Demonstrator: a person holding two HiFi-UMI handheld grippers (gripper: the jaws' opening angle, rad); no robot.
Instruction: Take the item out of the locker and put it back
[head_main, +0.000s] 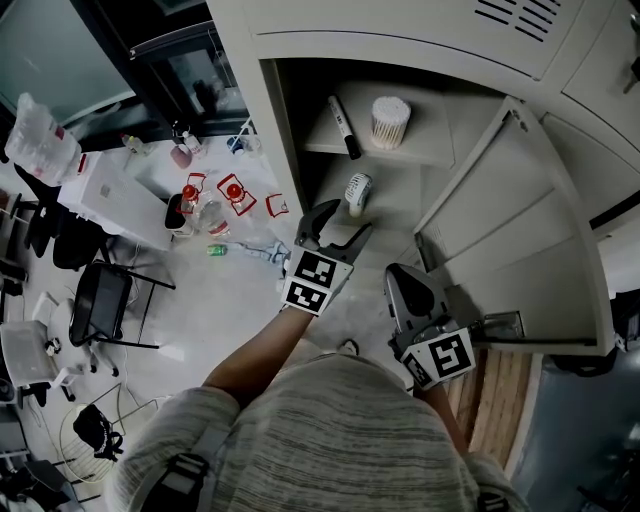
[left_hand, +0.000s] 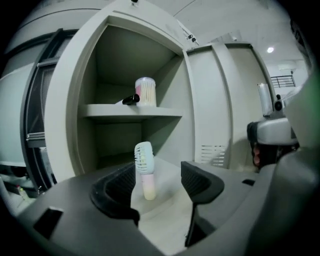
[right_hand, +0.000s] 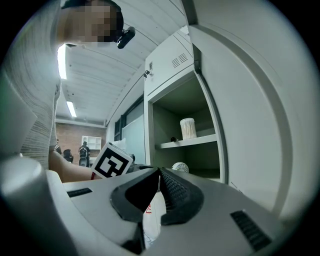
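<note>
A small white handheld fan (head_main: 357, 193) with a pale handle stands upright on the floor of the locker's lower compartment (head_main: 390, 215). In the left gripper view the fan (left_hand: 144, 170) stands just beyond the jaws, untouched. My left gripper (head_main: 335, 232) (left_hand: 160, 176) hangs open in front of it, with nothing pressed between the pads. My right gripper (head_main: 405, 290) (right_hand: 160, 182) is shut and empty, lower and to the right, near the open door. From there the fan (right_hand: 180, 167) shows just past the jaws.
The upper shelf (head_main: 420, 140) holds a black marker (head_main: 344, 127) and a round tub of cotton swabs (head_main: 390, 121) (left_hand: 145, 91). The locker door (head_main: 520, 220) stands swung open on the right. A cluttered desk (head_main: 130, 180) and a black chair (head_main: 100, 300) are at the left.
</note>
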